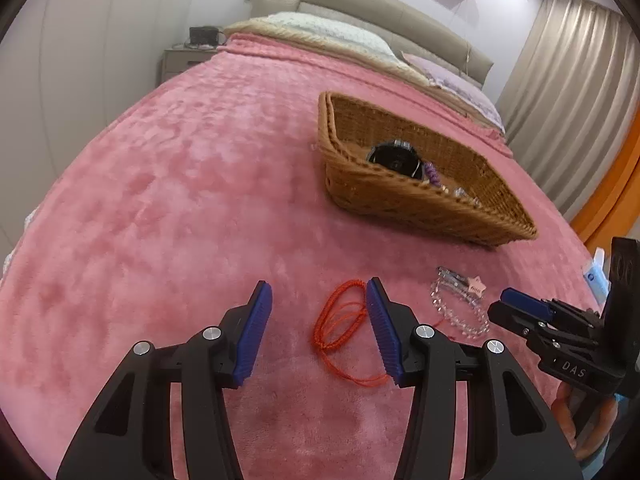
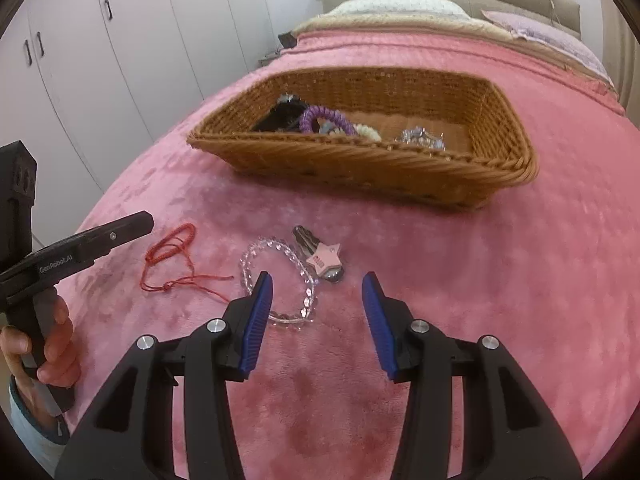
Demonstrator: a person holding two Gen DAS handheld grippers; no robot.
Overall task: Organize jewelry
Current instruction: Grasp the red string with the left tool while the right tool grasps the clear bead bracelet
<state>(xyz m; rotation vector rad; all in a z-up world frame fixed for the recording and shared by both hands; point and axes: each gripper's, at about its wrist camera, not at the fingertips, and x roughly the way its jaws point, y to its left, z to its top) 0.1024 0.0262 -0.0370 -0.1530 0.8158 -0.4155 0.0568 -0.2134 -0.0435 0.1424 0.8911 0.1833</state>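
Observation:
A red cord bracelet (image 1: 340, 320) lies on the pink blanket between the fingers of my left gripper (image 1: 319, 285), close to the right pad; the jaws stand open and do not touch it. To its right lie a clear bead bracelet (image 2: 256, 250) and a hair clip with a pink star (image 2: 325, 259). My right gripper (image 2: 318, 277) hovers open just in front of these two, its left finger over the bead bracelet's near edge. The wicker basket (image 2: 340, 145) farther back holds a black watch (image 1: 394, 158), a purple coil hair tie (image 2: 320, 114) and several small pieces.
Everything rests on a bed under a pink fleece blanket (image 1: 180, 200), with pillows (image 1: 328, 30) and a padded headboard behind. White wardrobe doors (image 2: 100, 40) stand on the left, curtains (image 1: 572, 92) on the right. A person's hand (image 2: 44, 344) grips the left gripper's handle.

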